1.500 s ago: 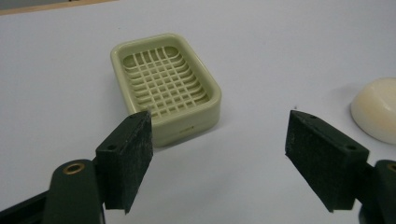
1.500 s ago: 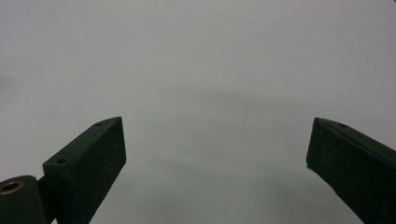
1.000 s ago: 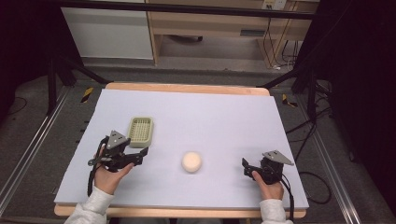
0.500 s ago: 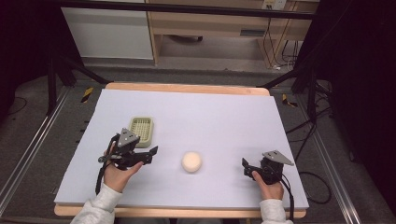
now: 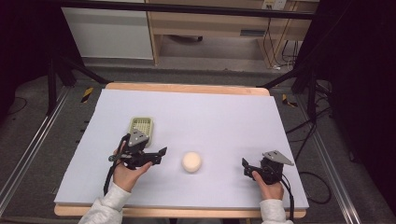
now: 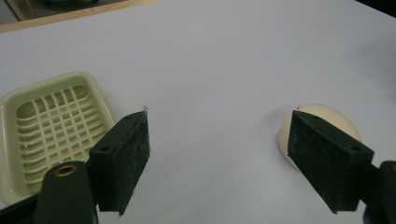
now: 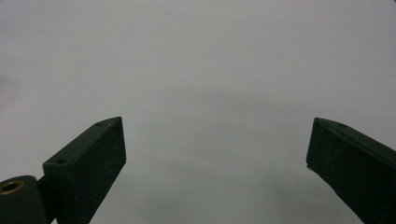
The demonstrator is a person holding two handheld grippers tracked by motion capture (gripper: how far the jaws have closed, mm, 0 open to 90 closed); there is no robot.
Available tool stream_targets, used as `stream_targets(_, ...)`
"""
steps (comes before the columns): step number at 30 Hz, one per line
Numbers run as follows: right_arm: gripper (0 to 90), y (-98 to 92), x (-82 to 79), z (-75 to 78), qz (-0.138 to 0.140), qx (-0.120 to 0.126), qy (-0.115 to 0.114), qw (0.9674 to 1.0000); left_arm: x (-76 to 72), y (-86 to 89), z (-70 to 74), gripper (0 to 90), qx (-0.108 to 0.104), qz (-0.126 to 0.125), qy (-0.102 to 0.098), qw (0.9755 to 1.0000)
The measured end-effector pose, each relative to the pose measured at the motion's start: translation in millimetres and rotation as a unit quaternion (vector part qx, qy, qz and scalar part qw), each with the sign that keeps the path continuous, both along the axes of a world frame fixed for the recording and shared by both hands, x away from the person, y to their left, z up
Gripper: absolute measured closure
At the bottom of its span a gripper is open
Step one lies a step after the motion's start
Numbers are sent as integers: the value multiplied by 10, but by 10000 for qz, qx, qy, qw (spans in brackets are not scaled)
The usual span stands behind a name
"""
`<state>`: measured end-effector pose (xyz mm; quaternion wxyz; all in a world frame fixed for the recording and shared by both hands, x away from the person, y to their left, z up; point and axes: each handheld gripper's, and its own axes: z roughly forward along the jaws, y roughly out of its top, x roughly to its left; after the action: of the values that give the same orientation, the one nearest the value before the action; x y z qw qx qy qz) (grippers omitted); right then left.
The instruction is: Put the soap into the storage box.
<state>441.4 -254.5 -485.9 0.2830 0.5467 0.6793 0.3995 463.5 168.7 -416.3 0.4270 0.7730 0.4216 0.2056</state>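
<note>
**Premises: laboratory recording station**

The setting is presenting as a lab test bench, not a home. A wooden table [image 5: 187, 87] is carrying a plain pale sheet [image 5: 210, 116] as a work surface. Black curtains [image 5: 364, 70] are enclosing both sides, and dark metal frame struts [image 5: 60, 74] are bracing the station. Metal rails [image 5: 28, 154] are running along the grey floor. Loose cables [image 5: 273, 46] are hanging by a light wooden cabinet [image 5: 219, 23] behind, with hazard-striped tape [image 5: 87, 94] lying near the table's corners.
</note>
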Motion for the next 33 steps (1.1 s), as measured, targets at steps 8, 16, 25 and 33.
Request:
stream_targets(8, 52, 1, -2, 1, -6, -21, -9, 10000, 13, -77, -25, 207, 18, -63, 42, 10000)
stream_targets(16, 52, 0, -2, 1, -13, -7, -4, 10000, 25, -150, -21, 202, 86, -168, 56, 9998)
stream_targets(25, 51, 0, 1, -2, 5, -8, -3, 10000, 47, -279, -57, 195, 101, -276, 126, 9995)
stream_targets(33, 52, 4, 0, 1, 17, 4, 30, 10000, 47, -386, -78, 190, 138, -357, 157, 9991)
